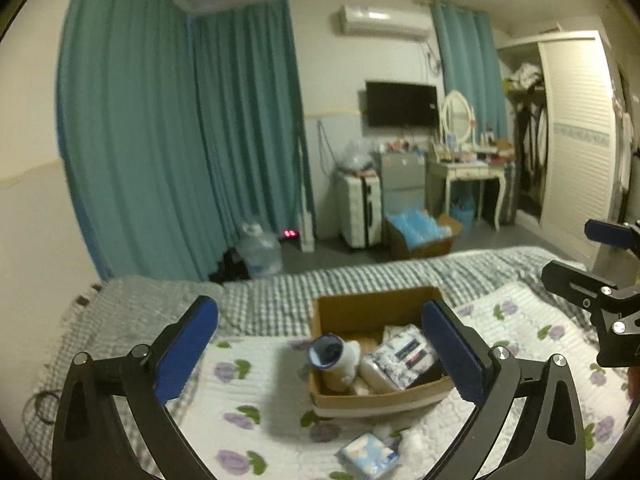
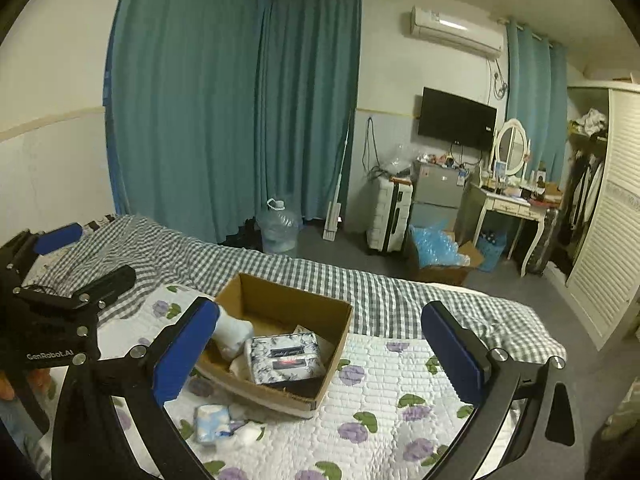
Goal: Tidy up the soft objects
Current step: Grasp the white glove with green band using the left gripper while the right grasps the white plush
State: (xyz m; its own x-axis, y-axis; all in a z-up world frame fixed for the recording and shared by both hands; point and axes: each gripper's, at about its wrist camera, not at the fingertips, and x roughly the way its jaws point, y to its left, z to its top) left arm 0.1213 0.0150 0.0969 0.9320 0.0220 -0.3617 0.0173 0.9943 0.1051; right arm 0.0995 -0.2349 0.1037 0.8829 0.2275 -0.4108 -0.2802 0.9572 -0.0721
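Observation:
A cardboard box (image 1: 340,308) (image 2: 276,300) sits on the bed's floral quilt (image 1: 248,400) (image 2: 384,384). Inside lie a floral tissue pack (image 1: 404,354) (image 2: 286,356), a white rolled cloth with a blue end (image 1: 332,356) (image 2: 232,334) and other white soft items. A light-blue tissue pack (image 1: 368,456) (image 2: 212,424) and white cotton pieces (image 1: 412,442) (image 2: 246,436) lie on the quilt in front of the box. My left gripper (image 1: 320,354) is open and empty, held above the box. My right gripper (image 2: 320,354) is open and empty, to the right of it.
A grey checked blanket (image 1: 280,296) (image 2: 280,268) covers the bed behind the quilt. Beyond the bed stand a water jug (image 2: 278,228), a suitcase (image 2: 390,216), a box of blue bags (image 2: 440,252), a dressing table (image 2: 516,204) and a wardrobe (image 2: 616,220).

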